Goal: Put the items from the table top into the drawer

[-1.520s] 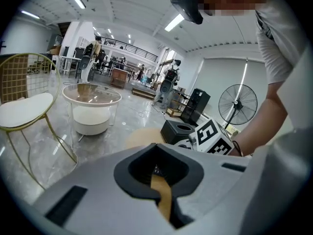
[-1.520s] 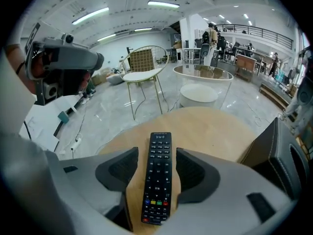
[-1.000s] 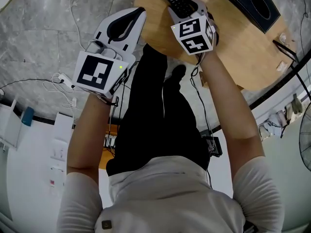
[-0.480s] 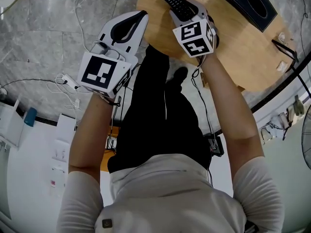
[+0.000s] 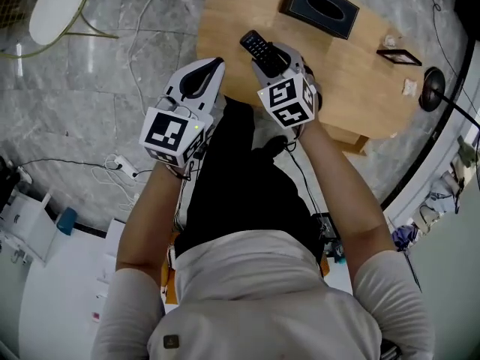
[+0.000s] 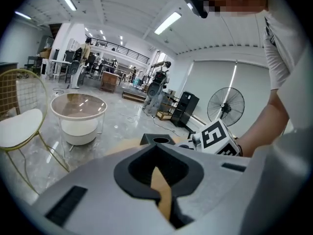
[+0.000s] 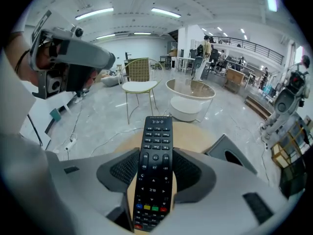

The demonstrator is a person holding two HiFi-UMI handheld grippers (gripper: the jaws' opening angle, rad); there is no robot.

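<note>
Right claw: clenched on the remote control. In the right gripper view both dark pads press on the remote's long sides at about mid-length. Button face up, toward the camera. The coloured-key end sits back in the claw's throat; the far end sticks out well past the tips. The remote is lifted clear of the tabletop, which lies below and beyond the claw.

Left claw: closed, nothing held. In the left gripper view the tips meet, leaving a hollow between the pads. Only a sliver of tan tabletop shows through the gap behind them. It is level with the right claw and apart from it on that claw's left, with its tips at the near edge of the tabletop. The right claw's marker cube shows just beyond it to its right.

Other things, from the right claw:
- Black tissue box: on the tabletop, beyond the tips and to the right, apart from the remote.
- Small dark picture frame: lying flat, farther right on the tabletop, well apart.
- White chair with wire back and round glass-topped side table: on the grey floor past the tabletop's far edge.

The drawer cannot be made out in any view.
</note>
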